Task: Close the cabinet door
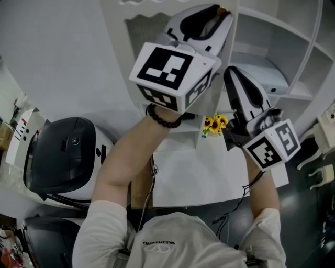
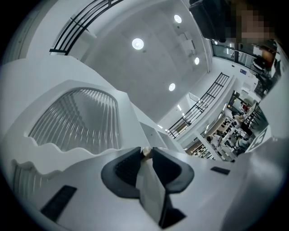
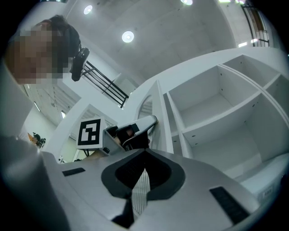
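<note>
The white cabinet door (image 2: 76, 122) has a ribbed glass panel and stands ajar beside the open shelves (image 3: 216, 113). My left gripper (image 2: 145, 151) is raised to the door's edge, and its jaws are shut on the small brass knob (image 2: 145, 152). In the head view the left gripper (image 1: 215, 14) sits high at the door (image 1: 144, 29), with the knob (image 1: 223, 10) at its tips. My right gripper (image 1: 231, 72) is lifted just right of it, in front of the shelves (image 1: 272, 73). Its jaws (image 3: 145, 152) are shut on nothing. The left gripper (image 3: 131, 131) also shows in the right gripper view.
A black and white rounded machine (image 1: 68, 152) stands low on the left. A white tabletop (image 1: 199, 172) lies below my arms, with small yellow sunflowers (image 1: 215, 124) at its back. A white chair (image 1: 319, 172) is at the right edge.
</note>
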The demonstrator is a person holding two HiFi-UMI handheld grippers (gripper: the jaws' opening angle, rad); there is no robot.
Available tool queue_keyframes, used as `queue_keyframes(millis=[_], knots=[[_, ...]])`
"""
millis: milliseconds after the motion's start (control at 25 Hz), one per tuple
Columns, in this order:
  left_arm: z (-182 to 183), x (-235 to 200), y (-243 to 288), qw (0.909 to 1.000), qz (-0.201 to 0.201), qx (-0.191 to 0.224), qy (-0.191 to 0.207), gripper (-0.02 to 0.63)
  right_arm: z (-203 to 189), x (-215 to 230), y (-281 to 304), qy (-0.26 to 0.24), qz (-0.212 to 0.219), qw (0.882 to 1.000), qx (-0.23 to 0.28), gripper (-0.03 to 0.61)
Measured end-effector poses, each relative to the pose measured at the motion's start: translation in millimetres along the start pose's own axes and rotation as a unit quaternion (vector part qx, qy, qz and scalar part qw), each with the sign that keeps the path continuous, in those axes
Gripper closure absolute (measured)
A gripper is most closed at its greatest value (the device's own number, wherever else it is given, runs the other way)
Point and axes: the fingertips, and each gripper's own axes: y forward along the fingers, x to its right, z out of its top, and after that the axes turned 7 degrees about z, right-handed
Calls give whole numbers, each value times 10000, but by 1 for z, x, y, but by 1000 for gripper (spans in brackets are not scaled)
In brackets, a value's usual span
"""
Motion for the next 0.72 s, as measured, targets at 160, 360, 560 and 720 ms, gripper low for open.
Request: queue_keyframes(millis=[160,360,560,720], knots=[[-7,-3,8,9999,57,-108,68,531,-10,12,5,54,-28,10000,-34,569],[-14,-7,14,9995,159,-213,162,529,-18,22,8,39,-74,10000,-49,569],[-22,-11,22,9989,241,-339,199,529,-28,33,14,-18,-117,9998,-133,569],[-25,-13,26,9984,296,-405,259,528,-32,37,15,39,-125,9998,-127,569]])
